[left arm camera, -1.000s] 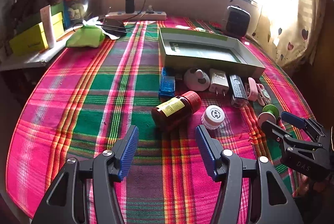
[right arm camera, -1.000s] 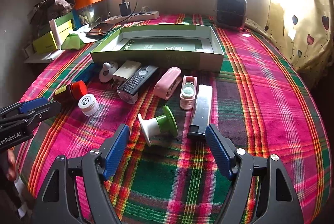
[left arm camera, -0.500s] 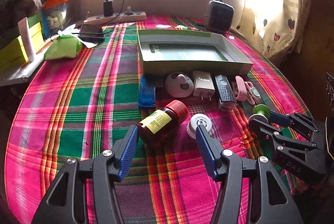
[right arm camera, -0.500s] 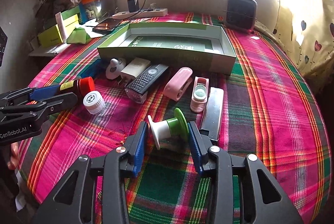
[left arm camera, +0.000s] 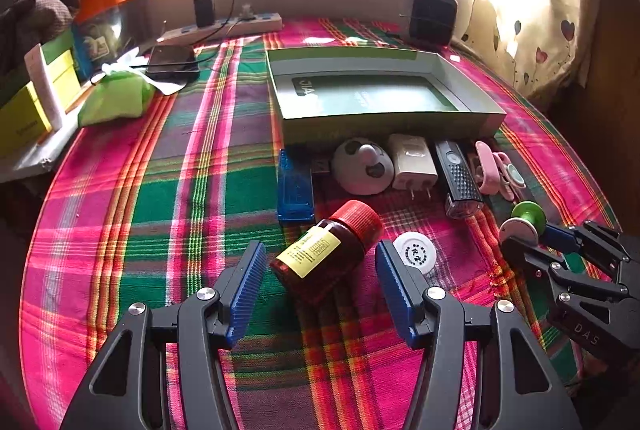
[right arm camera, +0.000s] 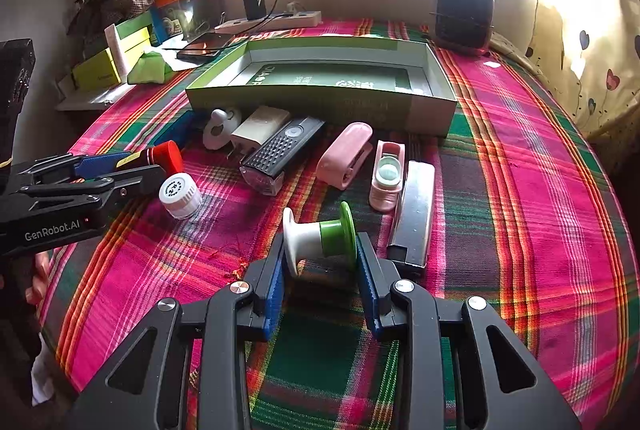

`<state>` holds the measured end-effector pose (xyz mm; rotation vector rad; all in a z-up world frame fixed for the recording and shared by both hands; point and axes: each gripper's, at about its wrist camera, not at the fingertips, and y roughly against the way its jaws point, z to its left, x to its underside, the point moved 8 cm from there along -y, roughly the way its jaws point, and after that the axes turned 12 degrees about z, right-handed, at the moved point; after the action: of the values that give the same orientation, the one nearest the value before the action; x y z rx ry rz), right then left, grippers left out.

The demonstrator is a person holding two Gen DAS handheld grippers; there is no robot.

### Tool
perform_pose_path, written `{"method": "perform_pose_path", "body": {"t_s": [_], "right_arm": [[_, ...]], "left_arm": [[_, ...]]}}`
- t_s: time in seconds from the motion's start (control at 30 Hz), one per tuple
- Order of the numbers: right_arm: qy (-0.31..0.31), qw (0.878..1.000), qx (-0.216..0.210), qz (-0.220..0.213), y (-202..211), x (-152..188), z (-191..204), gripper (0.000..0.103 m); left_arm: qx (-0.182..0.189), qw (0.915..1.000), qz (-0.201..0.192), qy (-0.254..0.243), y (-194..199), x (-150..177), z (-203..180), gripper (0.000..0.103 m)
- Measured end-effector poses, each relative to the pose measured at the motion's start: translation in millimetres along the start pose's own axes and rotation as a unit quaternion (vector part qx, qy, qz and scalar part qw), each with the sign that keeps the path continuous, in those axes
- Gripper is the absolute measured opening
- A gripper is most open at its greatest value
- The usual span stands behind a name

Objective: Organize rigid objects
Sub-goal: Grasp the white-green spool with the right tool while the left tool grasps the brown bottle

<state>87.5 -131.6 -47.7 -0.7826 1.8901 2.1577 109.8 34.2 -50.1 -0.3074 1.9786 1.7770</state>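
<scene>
Two task objects are in hand or nearly so. The spool [right arm camera: 320, 236], white at one flange and green at the other, lies on its side in front of the green box [right arm camera: 320, 97], well short of its near wall. The right gripper [right arm camera: 320, 270] has its jaws closed against the two flanges, pressing end to end along the axis. It looks light, stiff and hollow; the flat flange faces give the pads square seating, but the smooth plastic could pivot if the grip is off-centre. Whether it is already lifted off the cloth cannot be told.

The brown bottle [left arm camera: 324, 258], with a red cap and yellow label, also lies on its side in front of the box, beside the white cap [left arm camera: 414, 254]. The left gripper [left arm camera: 320, 294] has its jaws wide open, one on each side of the bottle and touching nothing. Probably heavier than the spool, rigid, round and liable to roll, it is best taken across the labelled body near mid-length, not at the cap.

Closer to the box's near wall stand a blue case [left arm camera: 295, 189], a white charger [left arm camera: 412, 165], a black remote [left arm camera: 460, 181] and pink clips [right arm camera: 346, 153]. All rest on a plaid cloth [left arm camera: 160, 209]; the box interior holds none of them as yet.
</scene>
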Motion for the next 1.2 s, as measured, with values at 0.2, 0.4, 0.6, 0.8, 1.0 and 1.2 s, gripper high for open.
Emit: {"method": "perform_pose_path", "body": {"t_s": [0.2, 0.4, 0.6, 0.8, 1.0, 1.2], "right_arm": [[-0.001, 1.000, -0.001, 0.001, 0, 0, 0, 0.034], [-0.001, 1.000, -0.001, 0.001, 0, 0, 0, 0.034], [-0.002, 1.000, -0.002, 0.000, -1, 0, 0, 0.034], [-0.004, 1.000, -0.006, 0.000, 0, 0, 0, 0.034], [-0.005, 1.000, -0.010, -0.001, 1, 0, 0, 0.034], [-0.002, 1.000, -0.014, -0.012, 10, -7, -1, 0.034]], "left_arm": [[0.003, 1.0000, 0.004, -0.006, -7, -5, -5, 0.056], [0.022, 0.9997, 0.006, -0.009, -8, -4, -9, 0.056], [0.023, 0.9997, 0.007, -0.002, -10, -1, -8, 0.043], [0.025, 0.9995, 0.010, 0.014, -10, -2, -2, 0.031], [0.028, 0.9992, 0.011, 0.025, -9, -2, -1, 0.031], [0.035, 0.9990, 0.002, 0.028, 3, -4, -4, 0.031]]}}
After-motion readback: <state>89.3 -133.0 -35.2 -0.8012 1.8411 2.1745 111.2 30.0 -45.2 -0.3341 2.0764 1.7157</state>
